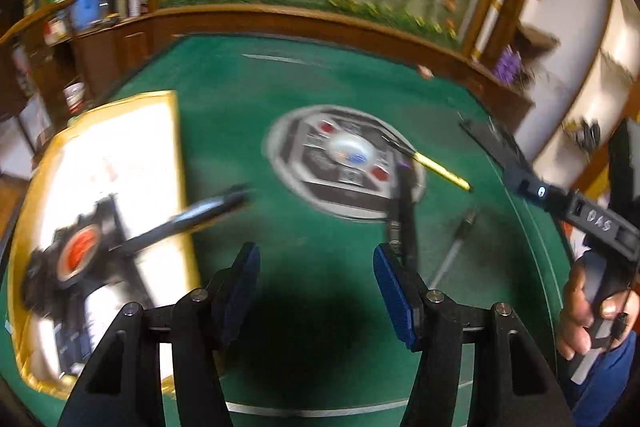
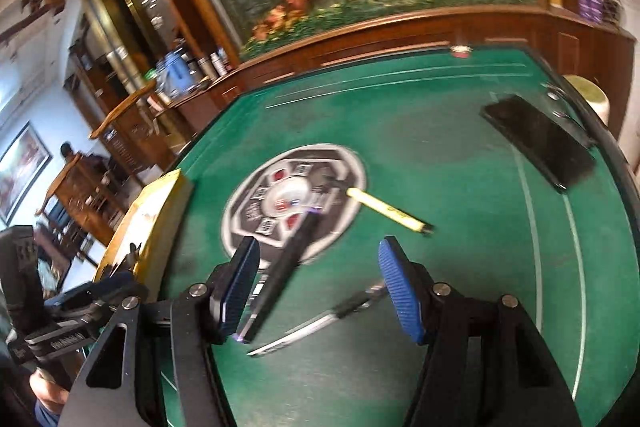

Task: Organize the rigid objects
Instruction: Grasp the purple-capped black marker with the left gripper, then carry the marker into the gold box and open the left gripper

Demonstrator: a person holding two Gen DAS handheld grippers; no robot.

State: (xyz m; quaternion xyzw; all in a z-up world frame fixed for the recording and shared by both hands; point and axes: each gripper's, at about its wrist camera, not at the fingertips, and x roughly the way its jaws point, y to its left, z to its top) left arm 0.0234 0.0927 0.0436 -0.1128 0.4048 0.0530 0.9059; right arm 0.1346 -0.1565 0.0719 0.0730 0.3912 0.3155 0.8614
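Observation:
Three pens lie on the green table (image 1: 312,291): a yellow pen (image 1: 442,171) (image 2: 386,209) by the round printed emblem (image 1: 344,161) (image 2: 292,199), a black pen (image 1: 402,215) (image 2: 286,267), and a silver-and-black pen (image 1: 456,247) (image 2: 320,323). A dark blurred pen (image 1: 192,217) hangs over the edge of a yellow-rimmed white box (image 1: 100,227) (image 2: 160,219) at the left. My left gripper (image 1: 316,287) is open and empty above the table near the box. My right gripper (image 2: 320,287) is open over the black and silver pens; it also shows in the left wrist view (image 1: 532,163).
A black flat phone-like slab (image 2: 540,143) lies at the table's far right. A wooden ledge with a flower mural runs along the far edge. Shelves with bottles stand at the left. A small red-and-white object (image 2: 460,51) sits at the far edge.

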